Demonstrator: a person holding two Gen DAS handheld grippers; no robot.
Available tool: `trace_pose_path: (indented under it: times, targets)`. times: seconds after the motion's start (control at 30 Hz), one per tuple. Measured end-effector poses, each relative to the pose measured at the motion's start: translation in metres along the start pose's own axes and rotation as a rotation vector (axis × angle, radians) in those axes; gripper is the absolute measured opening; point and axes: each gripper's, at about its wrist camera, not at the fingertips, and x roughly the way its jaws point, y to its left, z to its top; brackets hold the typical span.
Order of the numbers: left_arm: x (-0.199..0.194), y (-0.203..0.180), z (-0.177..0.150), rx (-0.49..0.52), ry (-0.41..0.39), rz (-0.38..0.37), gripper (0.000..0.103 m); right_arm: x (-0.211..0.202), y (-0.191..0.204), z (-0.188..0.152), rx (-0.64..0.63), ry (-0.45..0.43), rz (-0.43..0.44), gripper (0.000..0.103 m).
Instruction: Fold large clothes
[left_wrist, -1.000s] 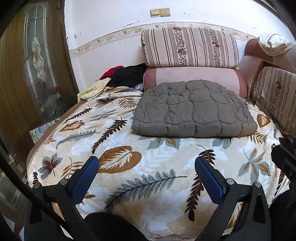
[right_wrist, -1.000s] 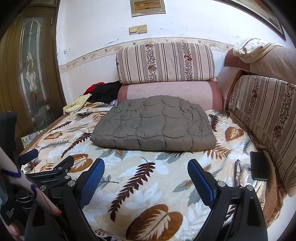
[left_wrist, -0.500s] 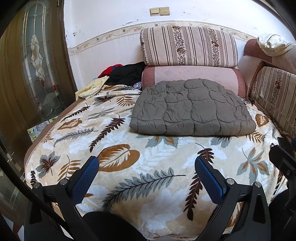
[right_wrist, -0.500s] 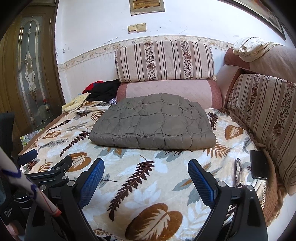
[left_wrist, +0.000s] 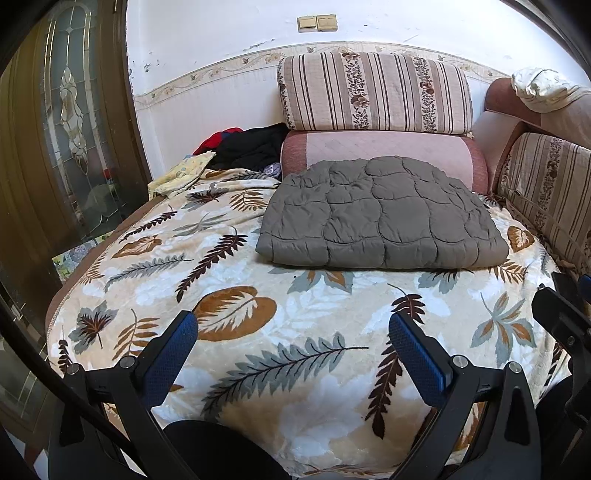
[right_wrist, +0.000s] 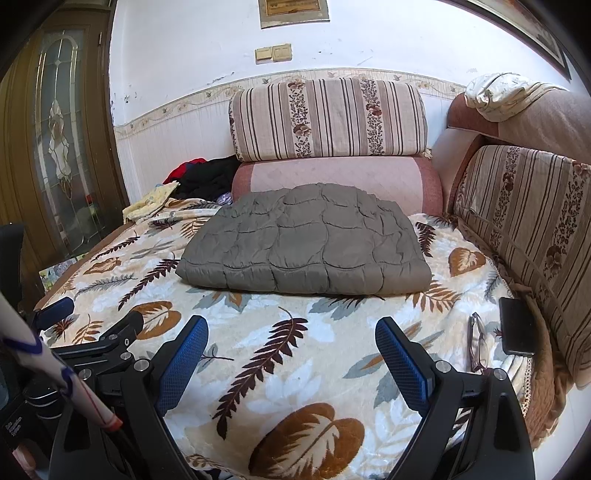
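Note:
A grey quilted garment (left_wrist: 380, 214) lies folded into a flat rectangle at the back of the leaf-print blanket (left_wrist: 258, 332), against a pink bolster. It also shows in the right wrist view (right_wrist: 306, 247). My left gripper (left_wrist: 291, 328) is open and empty, held above the blanket's front part, well short of the garment. My right gripper (right_wrist: 291, 332) is open and empty, also above the blanket's front. The left gripper shows at the left of the right wrist view (right_wrist: 92, 332).
A striped cushion (right_wrist: 328, 118) sits on the pink bolster (right_wrist: 336, 177). Dark and red clothes (left_wrist: 243, 147) are piled at the back left. Glasses (right_wrist: 478, 343) and a black phone (right_wrist: 517, 325) lie at the blanket's right edge. A glazed wooden door (left_wrist: 66, 129) stands left.
Both grippers have drifted slightly; the garment sits a little lower and more to the left in each view. Both stay open and empty.

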Motion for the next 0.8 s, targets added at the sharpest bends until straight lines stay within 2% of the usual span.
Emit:
trace_pose_path:
  times: [0.8]
  targets:
    - [0.0004, 0.0001, -0.0013, 0.0, 0.002, 0.002, 0.103, 0.0035, -0.005, -0.0083, 0.0, 0.01, 0.0, 0.095]
